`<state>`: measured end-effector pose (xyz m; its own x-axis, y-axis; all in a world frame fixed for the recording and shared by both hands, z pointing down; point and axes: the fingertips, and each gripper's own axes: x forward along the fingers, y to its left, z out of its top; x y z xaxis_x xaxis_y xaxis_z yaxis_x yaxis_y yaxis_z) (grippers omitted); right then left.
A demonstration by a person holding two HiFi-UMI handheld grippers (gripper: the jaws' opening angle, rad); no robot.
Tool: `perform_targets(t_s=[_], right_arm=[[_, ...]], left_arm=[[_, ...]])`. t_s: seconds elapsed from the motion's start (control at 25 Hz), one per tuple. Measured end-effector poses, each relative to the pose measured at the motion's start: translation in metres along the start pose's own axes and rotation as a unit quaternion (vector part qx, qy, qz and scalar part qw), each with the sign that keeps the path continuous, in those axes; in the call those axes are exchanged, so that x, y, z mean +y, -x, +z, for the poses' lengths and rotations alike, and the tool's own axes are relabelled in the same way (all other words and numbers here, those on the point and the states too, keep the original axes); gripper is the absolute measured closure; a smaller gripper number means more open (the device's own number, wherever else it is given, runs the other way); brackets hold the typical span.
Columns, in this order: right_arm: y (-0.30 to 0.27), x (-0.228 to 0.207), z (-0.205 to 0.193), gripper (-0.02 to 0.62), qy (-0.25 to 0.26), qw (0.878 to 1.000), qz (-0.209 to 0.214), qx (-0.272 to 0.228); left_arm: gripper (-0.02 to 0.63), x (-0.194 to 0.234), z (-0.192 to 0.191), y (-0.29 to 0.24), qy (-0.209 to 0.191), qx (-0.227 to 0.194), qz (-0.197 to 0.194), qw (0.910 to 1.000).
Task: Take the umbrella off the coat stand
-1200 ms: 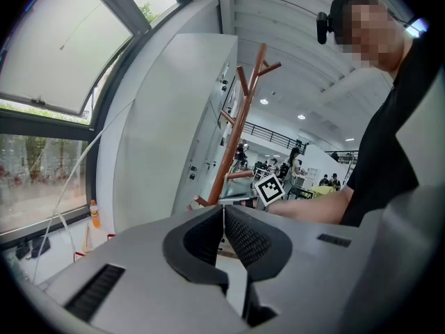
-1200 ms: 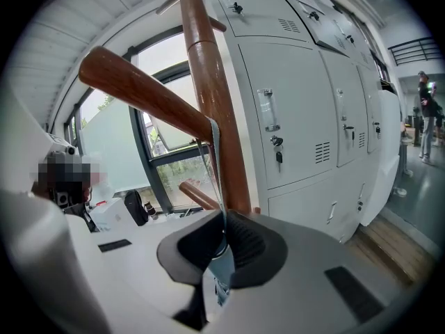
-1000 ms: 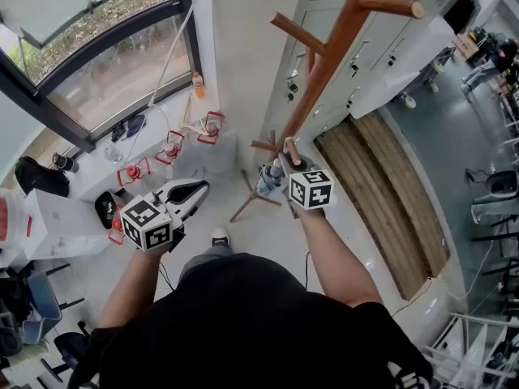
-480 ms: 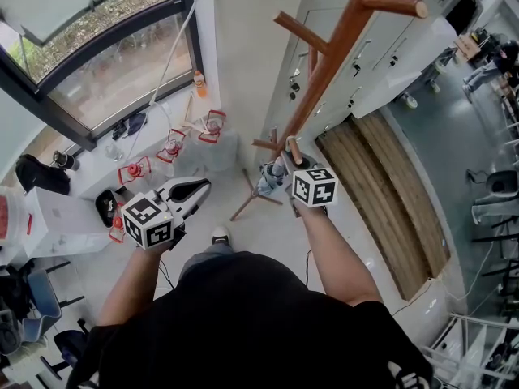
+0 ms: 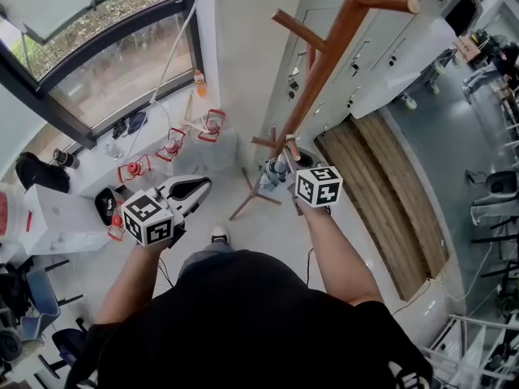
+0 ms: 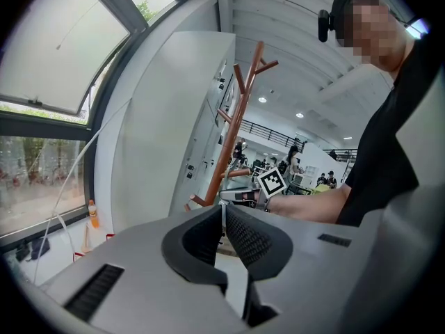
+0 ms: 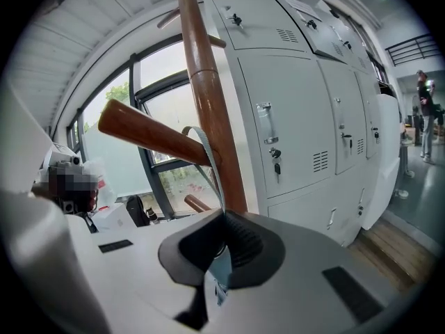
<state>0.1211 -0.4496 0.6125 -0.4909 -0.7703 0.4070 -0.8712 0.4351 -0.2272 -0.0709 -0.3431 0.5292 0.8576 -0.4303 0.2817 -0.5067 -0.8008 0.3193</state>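
Umbrella strap in R gripper

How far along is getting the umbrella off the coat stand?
Done: the right gripper is shut on the umbrella strap. In hand: that strap is looped over the coat stand's peg, so nothing is off yet. Left: lift the loop clear of the peg. The left gripper is shut, empty.

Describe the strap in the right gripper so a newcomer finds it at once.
Start at the tall brown wooden coat stand before the white lockers. A thin strap loops over a lower peg and runs down into the shut right gripper. It is the only pale grey-blue, soft band among stiff brown wood.
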Motion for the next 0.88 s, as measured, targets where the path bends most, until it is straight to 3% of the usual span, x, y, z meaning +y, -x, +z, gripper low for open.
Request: perform_targets(t_s=[0.88], right_arm=[[0.064,0.037,0.019,0.583,0.025,0.999,0.019,-0.027]], left_arm=[[0.581,-0.055,-0.004,0.037,-0.017,-0.025,0.013,0.9995]])
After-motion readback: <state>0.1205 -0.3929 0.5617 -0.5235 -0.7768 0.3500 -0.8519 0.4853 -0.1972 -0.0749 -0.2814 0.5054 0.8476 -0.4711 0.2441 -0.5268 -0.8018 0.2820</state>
